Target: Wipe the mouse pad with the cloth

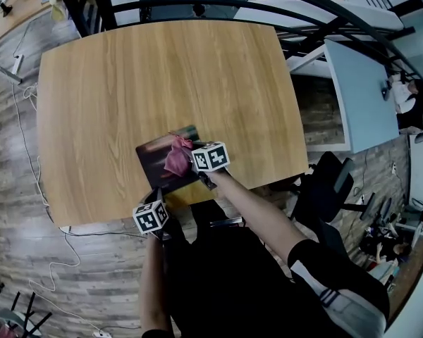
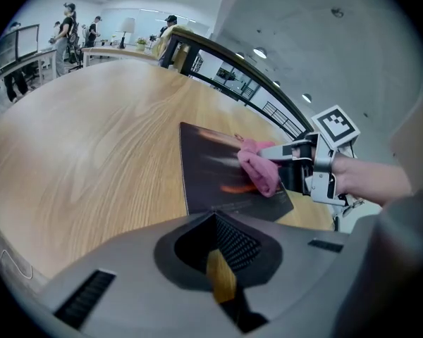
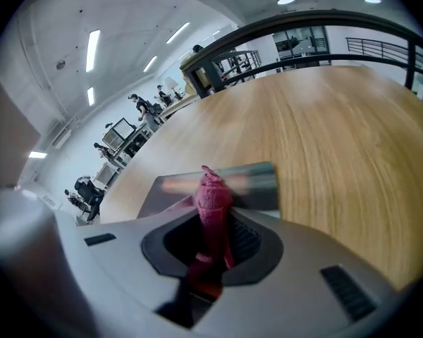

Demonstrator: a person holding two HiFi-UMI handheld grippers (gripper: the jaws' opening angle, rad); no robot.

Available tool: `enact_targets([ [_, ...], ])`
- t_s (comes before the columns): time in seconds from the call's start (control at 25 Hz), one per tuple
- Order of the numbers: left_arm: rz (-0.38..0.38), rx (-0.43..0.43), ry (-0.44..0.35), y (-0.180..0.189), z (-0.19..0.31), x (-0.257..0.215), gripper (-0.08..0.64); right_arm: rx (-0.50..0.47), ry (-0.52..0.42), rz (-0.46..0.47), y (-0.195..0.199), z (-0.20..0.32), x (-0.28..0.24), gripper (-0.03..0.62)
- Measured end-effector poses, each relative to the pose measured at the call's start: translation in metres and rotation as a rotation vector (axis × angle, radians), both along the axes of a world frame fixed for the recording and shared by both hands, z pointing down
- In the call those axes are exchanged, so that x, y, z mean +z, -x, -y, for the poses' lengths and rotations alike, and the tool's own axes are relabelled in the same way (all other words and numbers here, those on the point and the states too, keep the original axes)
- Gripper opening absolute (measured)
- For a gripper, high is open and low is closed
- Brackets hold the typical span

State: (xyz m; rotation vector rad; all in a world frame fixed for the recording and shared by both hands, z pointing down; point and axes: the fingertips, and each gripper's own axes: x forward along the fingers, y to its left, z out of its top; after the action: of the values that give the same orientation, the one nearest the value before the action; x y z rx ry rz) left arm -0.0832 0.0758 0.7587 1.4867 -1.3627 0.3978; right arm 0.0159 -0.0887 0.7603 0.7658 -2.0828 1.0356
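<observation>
A dark mouse pad (image 1: 155, 162) lies near the front edge of the wooden table (image 1: 162, 76). My right gripper (image 1: 189, 159) is shut on a bunched pink cloth (image 1: 178, 156) and holds it down on the pad's right part. In the right gripper view the cloth (image 3: 213, 201) sticks out of the right gripper (image 3: 211, 225) over the pad (image 3: 257, 183). The left gripper (image 1: 156, 197) is at the pad's near edge, jaws together and empty. Ahead of the left gripper (image 2: 223, 258), its own view shows the pad (image 2: 211, 171), the cloth (image 2: 258, 172) and the right gripper (image 2: 287, 166).
The table's front edge (image 1: 120, 220) runs just under both grippers, with wood floor and cables (image 1: 28, 153) to the left. An office chair (image 1: 331, 189) stands at the right. A black railing (image 2: 218, 51) borders the table's far side.
</observation>
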Motion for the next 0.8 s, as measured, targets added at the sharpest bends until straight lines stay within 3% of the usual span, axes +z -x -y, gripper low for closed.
enact_targets([
  [0.56, -0.001, 0.001, 0.008, 0.002, 0.000, 0.000, 0.023, 0.253, -0.052, -0.153, -0.137, 0.035, 0.002, 0.067],
  [0.68, -0.004, 0.006, 0.010, 0.000, -0.001, -0.001, 0.023, 0.302, -0.074, -0.127, -0.155, 0.034, -0.010, 0.067],
  [0.8, -0.016, 0.003, 0.003, -0.001, 0.001, -0.001, 0.023, 0.325, -0.130, -0.036, -0.149, 0.035, -0.040, 0.067],
])
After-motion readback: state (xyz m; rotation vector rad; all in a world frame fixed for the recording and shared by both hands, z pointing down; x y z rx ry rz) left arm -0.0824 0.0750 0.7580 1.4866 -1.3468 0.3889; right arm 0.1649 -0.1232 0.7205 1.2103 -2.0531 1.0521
